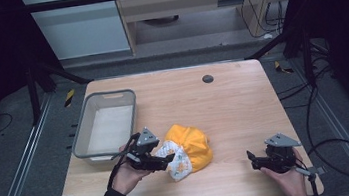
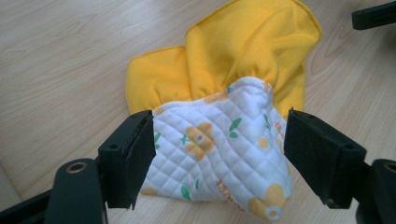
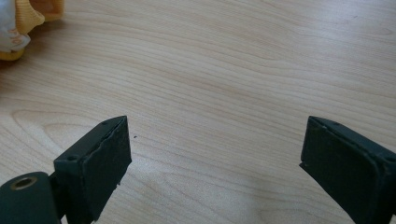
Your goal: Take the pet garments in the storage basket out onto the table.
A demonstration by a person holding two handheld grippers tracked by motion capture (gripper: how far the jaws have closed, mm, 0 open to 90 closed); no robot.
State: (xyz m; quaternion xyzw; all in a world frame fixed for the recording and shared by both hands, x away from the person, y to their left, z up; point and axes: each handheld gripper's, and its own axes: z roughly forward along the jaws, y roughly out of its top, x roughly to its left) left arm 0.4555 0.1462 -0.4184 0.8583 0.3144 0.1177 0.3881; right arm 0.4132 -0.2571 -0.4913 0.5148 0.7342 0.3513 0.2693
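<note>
my left gripper jaws spread wide, straddling quilted floral end of yellow cloth mid-table, beside grey bin (not pinching yet). right gripper gaping, empty, well apart.

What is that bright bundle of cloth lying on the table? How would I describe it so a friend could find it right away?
Start at the wooden table and find the grey plastic bin on its left side. Just to the right of the bin, near the front edge, lies a bunched yellow cloth. Its white quilted end with yellow flowers and green leaves sits between the open jaws of the left gripper.
</note>
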